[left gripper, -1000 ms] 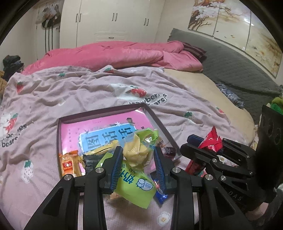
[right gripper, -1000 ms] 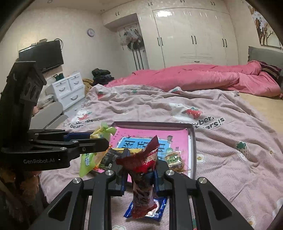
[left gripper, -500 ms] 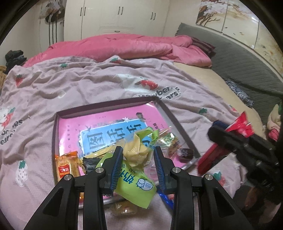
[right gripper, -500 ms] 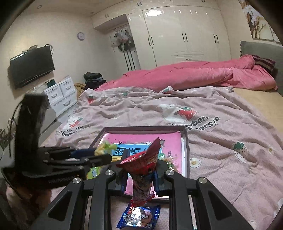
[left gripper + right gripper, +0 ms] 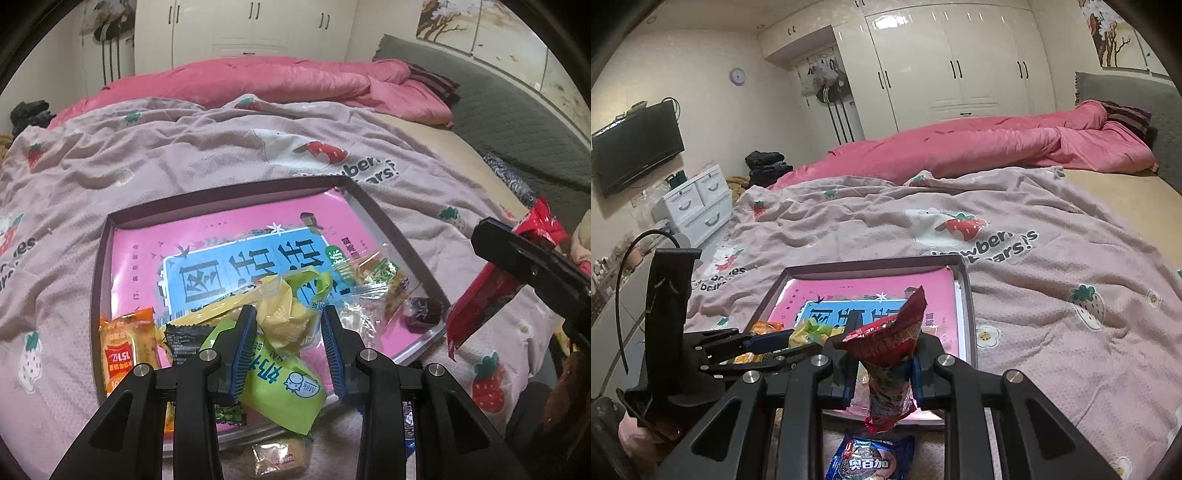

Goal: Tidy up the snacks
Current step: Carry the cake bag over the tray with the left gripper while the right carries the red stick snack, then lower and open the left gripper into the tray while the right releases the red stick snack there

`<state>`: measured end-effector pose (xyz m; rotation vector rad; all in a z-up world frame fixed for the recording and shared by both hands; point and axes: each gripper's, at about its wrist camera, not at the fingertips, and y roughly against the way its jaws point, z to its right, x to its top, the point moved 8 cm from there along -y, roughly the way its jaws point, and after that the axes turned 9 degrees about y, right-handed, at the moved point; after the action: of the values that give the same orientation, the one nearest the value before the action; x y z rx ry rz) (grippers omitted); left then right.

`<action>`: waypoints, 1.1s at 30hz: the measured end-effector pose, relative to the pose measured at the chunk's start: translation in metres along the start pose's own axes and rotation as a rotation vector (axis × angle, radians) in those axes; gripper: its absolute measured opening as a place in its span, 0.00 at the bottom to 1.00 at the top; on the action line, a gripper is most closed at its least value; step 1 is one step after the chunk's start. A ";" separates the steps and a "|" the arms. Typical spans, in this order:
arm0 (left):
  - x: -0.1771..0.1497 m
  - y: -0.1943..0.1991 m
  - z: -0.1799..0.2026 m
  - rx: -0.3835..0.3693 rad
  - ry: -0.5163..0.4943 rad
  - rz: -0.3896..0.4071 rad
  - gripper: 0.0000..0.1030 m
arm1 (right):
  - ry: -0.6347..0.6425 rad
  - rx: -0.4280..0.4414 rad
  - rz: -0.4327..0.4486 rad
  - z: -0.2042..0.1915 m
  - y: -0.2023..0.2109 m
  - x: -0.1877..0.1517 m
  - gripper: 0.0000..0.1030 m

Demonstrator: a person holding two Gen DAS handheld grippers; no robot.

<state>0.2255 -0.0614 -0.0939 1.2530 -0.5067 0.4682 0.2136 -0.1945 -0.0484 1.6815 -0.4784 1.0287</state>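
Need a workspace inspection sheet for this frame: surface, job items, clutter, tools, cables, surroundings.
Surface: strawberry-print blanket on a bed, creased.
Job's things: shallow tray with pink printed liner; orange packet, clear-wrapped snack and dark candy inside it; blue packet and a tan packet on the blanket outside it.
Clutter: dark clothes pile past the bed.
Tools: left tool shut on green-yellow packet above the tray; right tool shut on red packet.
Cables: black cable looping off the left tool's body.
Surroundings: pink duvet, wardrobe, wall TV, white drawers.
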 end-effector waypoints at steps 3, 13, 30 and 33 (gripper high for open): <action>-0.001 -0.003 0.001 -0.003 -0.006 -0.004 0.36 | 0.001 -0.008 -0.018 0.000 -0.007 -0.002 0.22; -0.001 -0.016 0.004 -0.002 -0.033 -0.013 0.36 | 0.010 -0.033 -0.073 -0.001 -0.024 -0.011 0.22; 0.000 -0.028 0.000 -0.003 -0.008 -0.019 0.36 | -0.025 -0.037 -0.153 0.002 -0.055 -0.027 0.22; 0.000 -0.030 0.000 -0.007 -0.005 -0.022 0.36 | -0.031 -0.038 -0.167 0.003 -0.062 -0.030 0.22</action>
<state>0.2432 -0.0683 -0.1167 1.2519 -0.4982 0.4441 0.2437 -0.1799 -0.1085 1.6755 -0.3688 0.8683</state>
